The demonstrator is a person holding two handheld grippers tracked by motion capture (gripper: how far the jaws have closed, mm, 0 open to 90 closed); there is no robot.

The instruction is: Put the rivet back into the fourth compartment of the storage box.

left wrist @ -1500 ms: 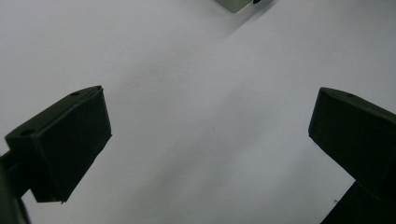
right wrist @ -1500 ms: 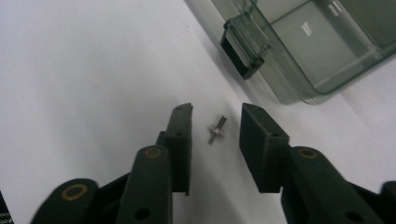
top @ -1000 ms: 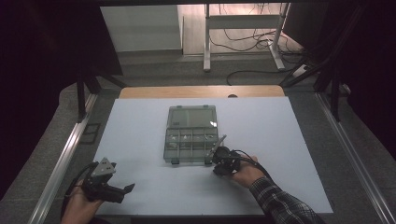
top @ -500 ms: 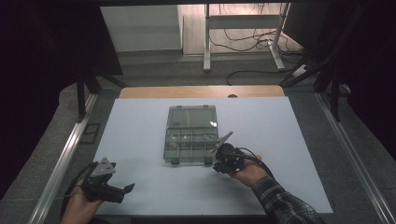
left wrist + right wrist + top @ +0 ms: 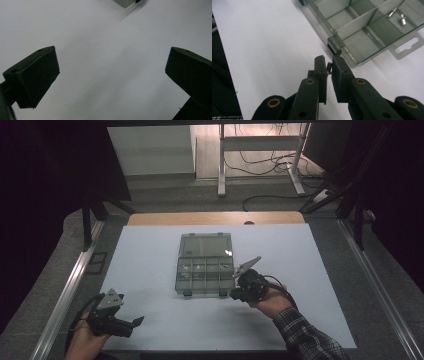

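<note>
Pinching a small dark object [image 5: 328,67] between nearly closed jaws, the right hand-held gripper [image 5: 239,290] sits at the near right corner of the clear compartment box [image 5: 204,265]. In the right gripper view, the right hand-held gripper [image 5: 328,63] has its tips just short of the box's corner, where a dark latch-like piece [image 5: 334,50] sits on the box [image 5: 364,30] rim; what the pinched object is cannot be told. The grey three-cornered plate [image 5: 247,266] on this hand-held gripper tilts up toward one o'clock. A hand [image 5: 270,300] in a plaid sleeve [image 5: 307,337] holds it, coming in from about five o'clock on the bench [image 5: 310,270].

The box lies at the middle of the white bench surface, lid open and lying flat toward twelve o'clock, with divider walls splitting the near half into several compartments. In the right gripper view two small metal parts [image 5: 398,15] lie in one compartment at about one o'clock, and a clear hang tab [image 5: 407,46] juts from the box edge at three o'clock.

At about seven o'clock on the bench, well apart from the box, the left hand-held gripper [image 5: 135,322] rests in the other hand [image 5: 85,342], jaws spread wide and empty. In the left gripper view, the left hand-held gripper [image 5: 112,75] has bare white bench [image 5: 105,50] between its jaws, with a corner of the box [image 5: 126,2] at twelve o'clock.
</note>
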